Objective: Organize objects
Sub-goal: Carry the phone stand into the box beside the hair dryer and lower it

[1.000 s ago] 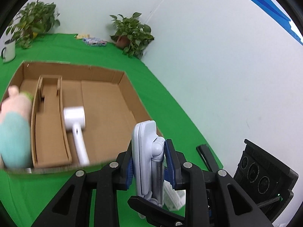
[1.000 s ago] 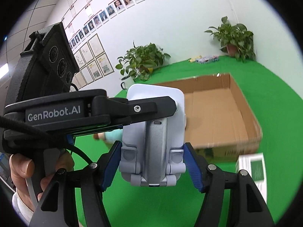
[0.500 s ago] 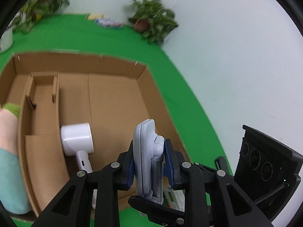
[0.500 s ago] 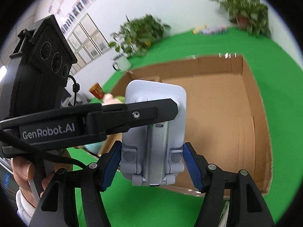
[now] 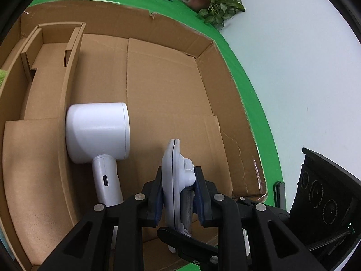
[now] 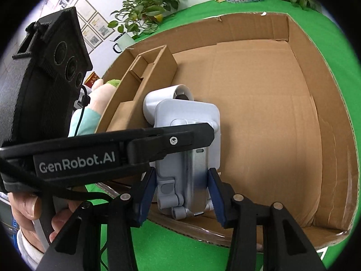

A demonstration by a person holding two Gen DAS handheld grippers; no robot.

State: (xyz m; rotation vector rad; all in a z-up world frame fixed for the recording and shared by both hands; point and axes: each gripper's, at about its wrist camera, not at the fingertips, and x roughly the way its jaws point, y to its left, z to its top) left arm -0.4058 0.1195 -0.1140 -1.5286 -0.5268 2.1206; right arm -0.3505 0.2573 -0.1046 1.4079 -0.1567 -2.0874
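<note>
Left wrist view: folding phone stand (image 5: 173,180), edge-on in left gripper (image 5: 178,194), jaws clamped; right gripper (image 6: 182,192) jaws just closing about its sides, steadying it over cardboard box (image 5: 225,103) beside white handheld fan (image 5: 97,133).

The plush toy (image 6: 90,110) is mostly hidden behind the cardboard box (image 6: 334,135); the white dryer (image 6: 162,99) sits partly behind the folded stand (image 6: 187,135).

Pale grey folding stand (image 5: 172,178), folded flat, edge-on and upright, above near part of cardboard box (image 5: 171,90) floor; white hair dryer (image 5: 99,133) lying flat just left, head far, handle near, beside inner divider
</note>
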